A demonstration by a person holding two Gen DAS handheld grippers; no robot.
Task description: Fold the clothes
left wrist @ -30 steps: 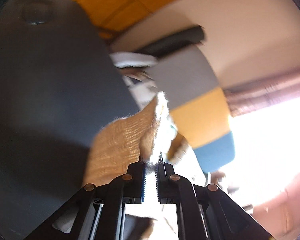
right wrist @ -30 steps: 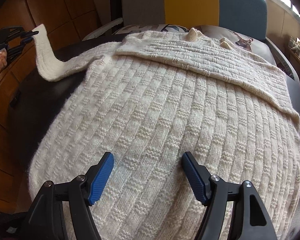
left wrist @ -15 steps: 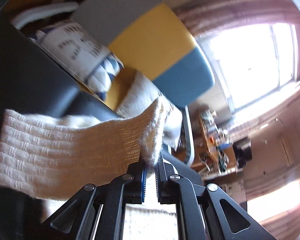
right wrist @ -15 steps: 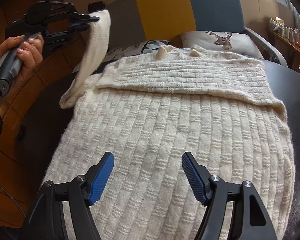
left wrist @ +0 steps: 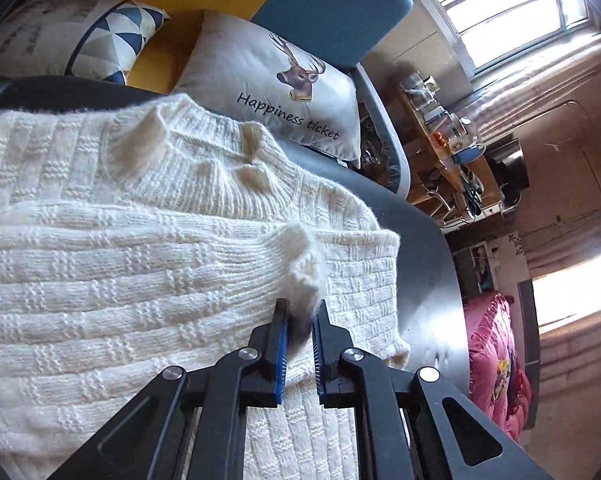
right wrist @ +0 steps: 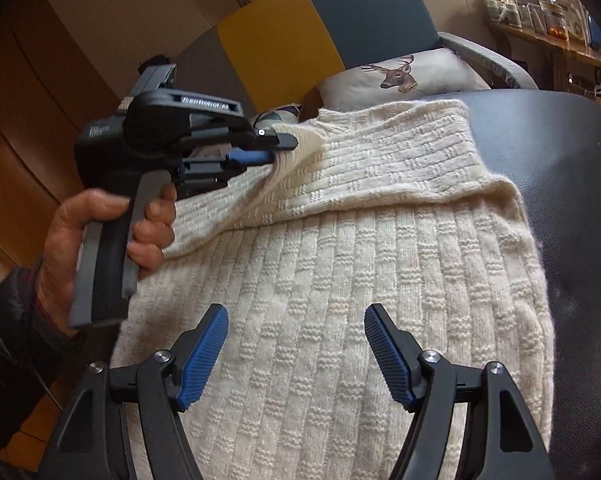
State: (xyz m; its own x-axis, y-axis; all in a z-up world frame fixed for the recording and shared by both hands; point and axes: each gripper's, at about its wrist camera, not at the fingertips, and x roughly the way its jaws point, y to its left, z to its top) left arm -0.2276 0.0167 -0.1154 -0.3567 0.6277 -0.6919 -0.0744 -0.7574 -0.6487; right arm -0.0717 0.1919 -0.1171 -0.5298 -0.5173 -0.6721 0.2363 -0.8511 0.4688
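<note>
Swung across from far out at the side, the left tongs [right wrist: 278, 148] now hang over the sweater [right wrist: 340, 300], and the sleeve [left wrist: 148, 264] they carried lies folded over its chest. Their jaws are opening; the fuzzy sleeve cuff [left wrist: 306, 276] sits in the narrow gap between the blue pads, and the blur there makes it hard to say whether the pads still press it, though they seem just clear.

A person's hand [right wrist: 100, 248] grips the grey handle of these tongs. The right tongs [right wrist: 296, 354] hover low over the sweater's lower body, jaws spread wide with nothing between them.

Cream and chunky, the sweater is knit in a basket-weave of ribbed columns broken by small purl blocks, with a soft halo of loose fibre at its edges. It lies flat on a dark, smooth, slightly glossy counter [right wrist: 560, 152] with a rounded edge. The ribbed collar [left wrist: 204, 148] points toward a white deer pillow [left wrist: 276, 84] printed "Happiness ticket". A triangle-patterned cushion [left wrist: 112, 40] sits just beside it, both on a sofa [right wrist: 300, 36] with grey, yellow and teal panels.
</note>
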